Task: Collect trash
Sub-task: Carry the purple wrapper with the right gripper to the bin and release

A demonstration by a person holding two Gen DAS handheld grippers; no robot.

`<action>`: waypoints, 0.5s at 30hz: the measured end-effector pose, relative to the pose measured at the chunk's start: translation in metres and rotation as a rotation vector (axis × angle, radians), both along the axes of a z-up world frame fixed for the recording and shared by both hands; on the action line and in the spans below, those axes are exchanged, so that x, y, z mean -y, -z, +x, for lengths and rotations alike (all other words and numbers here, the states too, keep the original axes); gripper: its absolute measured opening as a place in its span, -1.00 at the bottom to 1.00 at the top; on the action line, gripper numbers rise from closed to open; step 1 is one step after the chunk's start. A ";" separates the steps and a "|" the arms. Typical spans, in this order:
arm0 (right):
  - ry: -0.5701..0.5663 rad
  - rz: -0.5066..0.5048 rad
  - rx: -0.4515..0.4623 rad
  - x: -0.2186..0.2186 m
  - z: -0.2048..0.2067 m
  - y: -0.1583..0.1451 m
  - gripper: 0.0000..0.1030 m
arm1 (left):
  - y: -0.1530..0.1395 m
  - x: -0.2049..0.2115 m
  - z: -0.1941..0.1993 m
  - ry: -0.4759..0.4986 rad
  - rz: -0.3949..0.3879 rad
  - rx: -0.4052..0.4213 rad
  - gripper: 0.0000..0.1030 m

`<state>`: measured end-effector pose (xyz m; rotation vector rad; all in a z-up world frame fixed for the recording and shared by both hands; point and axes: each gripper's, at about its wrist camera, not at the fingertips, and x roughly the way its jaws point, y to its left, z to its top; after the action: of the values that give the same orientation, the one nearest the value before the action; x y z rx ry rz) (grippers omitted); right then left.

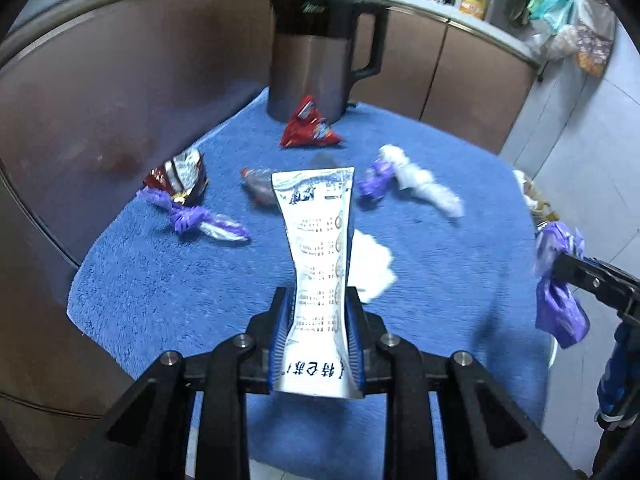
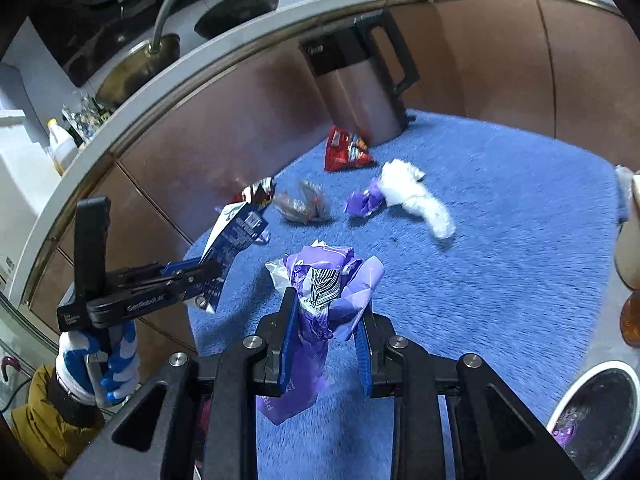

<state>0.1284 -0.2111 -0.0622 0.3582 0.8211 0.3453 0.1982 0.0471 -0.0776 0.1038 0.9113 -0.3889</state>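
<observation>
My left gripper (image 1: 318, 300) is shut on a white printed carton wrapper (image 1: 318, 240) and holds it above the blue towel (image 1: 160, 280). My right gripper (image 2: 326, 304) is shut on a crumpled purple wrapper (image 2: 328, 280), also above the towel; it shows at the right of the left wrist view (image 1: 560, 288). On the towel lie a red snack bag (image 1: 308, 126), a white tissue wad (image 1: 424, 182), a small purple wrapper (image 1: 376, 182), a brown clear wrapper (image 1: 258, 186), a purple twisted wrapper (image 1: 196, 218) and a red-silver wrapper (image 1: 182, 176).
A steel kettle with a black handle (image 1: 316, 52) stands at the towel's back edge. A white-rimmed bin (image 2: 596, 412) with a purple wrapper in it sits at the lower right. Brown cabinet fronts (image 2: 200, 128) ring the table. A flat white tissue (image 1: 372, 264) lies behind the carton.
</observation>
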 end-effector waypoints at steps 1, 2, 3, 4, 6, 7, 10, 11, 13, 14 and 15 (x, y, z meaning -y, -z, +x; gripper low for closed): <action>0.010 0.000 0.010 0.005 -0.006 -0.005 -0.50 | -0.007 0.004 -0.007 0.008 -0.008 0.012 -0.52; 0.019 -0.002 0.018 0.009 -0.011 -0.009 -0.50 | -0.014 0.009 -0.015 0.020 -0.019 0.022 -0.52; 0.032 -0.005 0.029 0.015 -0.017 -0.013 -0.50 | -0.021 0.016 -0.022 0.034 -0.026 0.033 -0.52; 0.048 -0.006 0.041 0.023 -0.024 -0.019 -0.50 | -0.026 0.022 -0.028 0.046 -0.027 0.043 -0.52; 0.075 -0.014 0.058 0.038 -0.038 -0.028 -0.50 | -0.037 0.040 -0.042 0.081 -0.032 0.063 -0.52; 0.094 -0.019 0.067 0.046 -0.046 -0.032 -0.50 | -0.042 0.051 -0.049 0.103 -0.036 0.071 -0.52; 0.151 -0.038 0.084 0.075 -0.069 -0.040 -0.50 | -0.054 0.088 -0.069 0.170 -0.054 0.081 -0.52; 0.180 -0.047 0.089 0.088 -0.079 -0.043 -0.50 | -0.057 0.104 -0.075 0.197 -0.061 0.083 -0.52; 0.226 -0.061 0.094 0.109 -0.095 -0.045 -0.50 | -0.059 0.134 -0.088 0.250 -0.068 0.079 -0.52; 0.260 -0.072 0.094 0.124 -0.105 -0.046 -0.50 | -0.058 0.152 -0.094 0.283 -0.071 0.073 -0.52; 0.288 -0.082 0.093 0.135 -0.112 -0.046 -0.50 | -0.056 0.170 -0.099 0.318 -0.070 0.065 -0.51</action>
<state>0.0159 -0.3466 -0.0165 0.3755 0.6791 0.0592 0.0989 -0.1229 -0.0213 0.1968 0.8165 -0.7082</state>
